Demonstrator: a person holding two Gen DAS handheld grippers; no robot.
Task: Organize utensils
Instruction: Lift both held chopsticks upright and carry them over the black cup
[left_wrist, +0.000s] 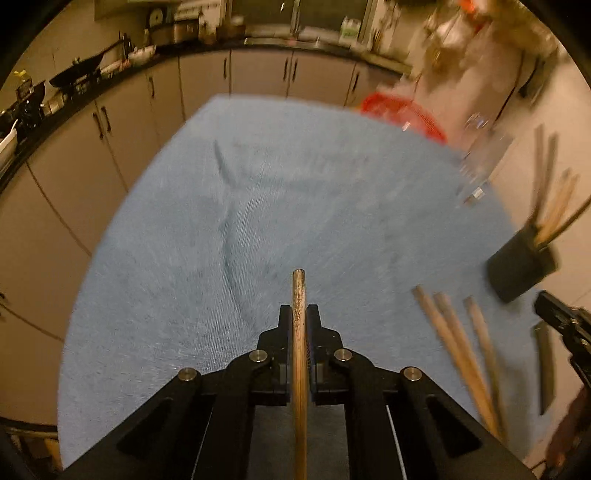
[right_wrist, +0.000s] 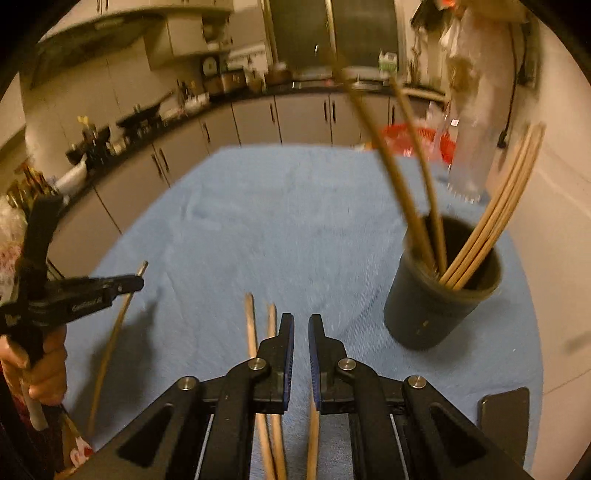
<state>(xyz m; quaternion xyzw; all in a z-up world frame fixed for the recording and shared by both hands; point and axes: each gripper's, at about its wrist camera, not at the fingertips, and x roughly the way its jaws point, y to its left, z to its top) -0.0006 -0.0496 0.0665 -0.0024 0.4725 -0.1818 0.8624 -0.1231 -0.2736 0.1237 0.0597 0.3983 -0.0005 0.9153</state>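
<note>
Left tongs (left_wrist: 299, 314) clamped on one chopstick (left_wrist: 298, 295); right tongs (right_wrist: 301, 325) clenched and empty.

The held chopstick runs lengthwise between the left tongs' fingers, tip poking out over the blue cloth (left_wrist: 221, 221) on the counter. Three loose chopsticks (right_wrist: 251, 325) lie on the cloth near the right tongs, just left of them. The dark cup (right_wrist: 439, 306) stands to the right, already holding several sticks that lean outward. Risks, as a guess: the thin stick could swivel or slide in the grip and miss the cup mouth; its tip could knock the leaning sticks or tip the cup; both tongs heading for the same cup could collide.
</note>
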